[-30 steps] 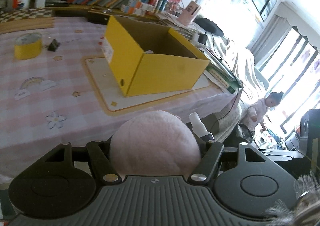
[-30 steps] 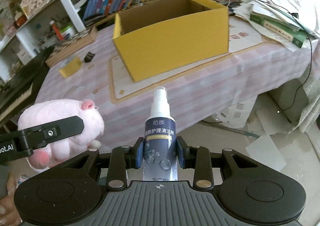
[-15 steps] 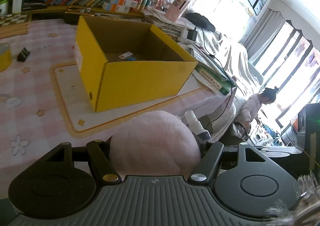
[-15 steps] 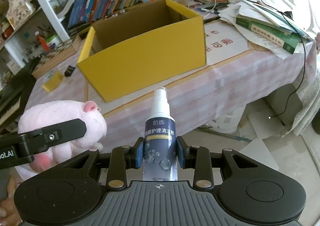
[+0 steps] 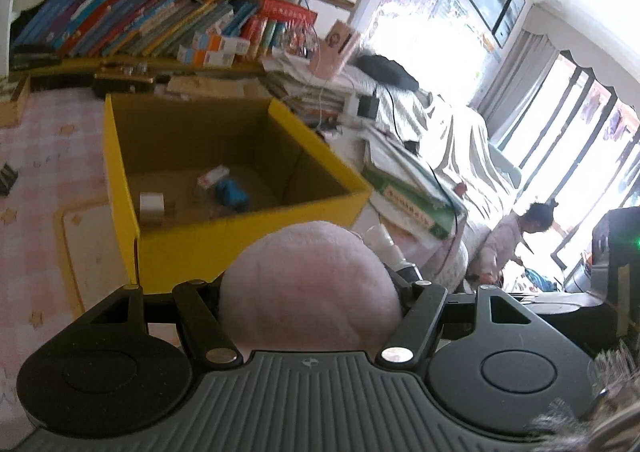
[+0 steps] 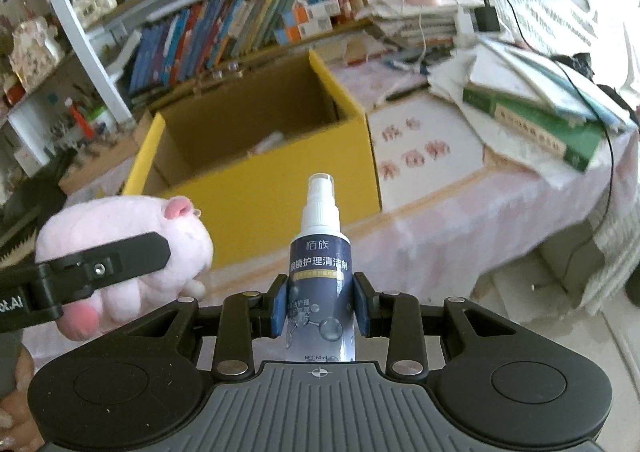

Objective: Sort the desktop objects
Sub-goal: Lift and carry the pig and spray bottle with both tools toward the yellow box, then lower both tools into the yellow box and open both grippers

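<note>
Materials, both wrist views
Fuzzy pink plush pig (image 6: 120, 236); glossy plastic spray bottle (image 6: 320, 272); matt yellow cardboard box (image 5: 224, 188); checked cloth tablecloth (image 5: 52, 156).

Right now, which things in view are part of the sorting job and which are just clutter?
In play:
- pink plush toy, held in the left jaws
- spray bottle, held in the right jaws
- yellow box, open, a few small items already inside

Lying about:
- shelf books
- green book under a paper pile
- black binder clip on the tablecloth

The left gripper (image 5: 310, 288) and the right gripper (image 6: 320, 302) both angle downward, fingers (image 6: 362, 306) clamped, left at right's nine o'clock.
</note>
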The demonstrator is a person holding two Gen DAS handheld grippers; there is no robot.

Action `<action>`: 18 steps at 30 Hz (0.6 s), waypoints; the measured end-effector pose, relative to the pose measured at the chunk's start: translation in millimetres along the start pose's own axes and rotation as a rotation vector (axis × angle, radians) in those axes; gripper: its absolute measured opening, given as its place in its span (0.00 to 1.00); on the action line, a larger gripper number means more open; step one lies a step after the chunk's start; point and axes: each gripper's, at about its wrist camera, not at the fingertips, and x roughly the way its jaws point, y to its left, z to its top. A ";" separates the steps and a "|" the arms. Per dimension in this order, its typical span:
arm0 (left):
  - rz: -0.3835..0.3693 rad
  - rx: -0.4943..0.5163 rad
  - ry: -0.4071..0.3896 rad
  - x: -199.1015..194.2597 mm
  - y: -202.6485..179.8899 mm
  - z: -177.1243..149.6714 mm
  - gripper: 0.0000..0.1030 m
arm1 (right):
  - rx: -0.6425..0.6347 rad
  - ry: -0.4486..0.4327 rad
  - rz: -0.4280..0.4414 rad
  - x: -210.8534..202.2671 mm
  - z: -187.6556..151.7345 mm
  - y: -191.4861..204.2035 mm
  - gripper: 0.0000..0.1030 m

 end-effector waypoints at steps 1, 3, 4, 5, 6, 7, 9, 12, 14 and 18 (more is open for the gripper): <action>0.005 0.000 -0.012 0.9 -1.0 4.4 0.64 | -0.005 -0.014 0.012 -0.6 8.1 -1.4 0.32; 0.017 0.003 -0.041 2.1 -2.4 14.7 0.64 | -0.023 -0.042 0.036 -1.9 23.4 -2.0 0.32; 0.026 0.006 -0.054 2.9 -3.3 20.1 0.64 | -0.036 -0.059 0.050 -2.6 31.9 -1.4 0.32; 0.035 0.009 -0.068 3.4 -4.0 25.2 0.64 | -0.051 -0.074 0.062 -2.9 39.8 -0.5 0.32; 0.046 0.014 -0.084 4.4 -4.3 30.9 0.64 | -0.069 -0.091 0.075 -2.8 48.2 0.9 0.32; 0.057 0.019 -0.098 5.6 -4.8 36.7 0.64 | -0.086 -0.106 0.087 -1.9 56.3 2.3 0.32; 0.090 0.038 -0.128 8.9 -5.1 47.1 0.64 | -0.119 -0.127 0.111 2.2 70.8 5.3 0.32; 0.161 0.085 -0.168 18.5 -4.8 59.4 0.65 | -0.161 -0.141 0.137 14.6 89.7 9.1 0.32; 0.202 0.094 -0.175 27.8 -1.2 67.4 0.65 | -0.186 -0.144 0.155 24.7 101.4 12.4 0.32; 0.283 0.117 -0.152 53.4 9.9 80.6 0.65 | -0.242 -0.134 0.185 47.9 119.8 19.9 0.32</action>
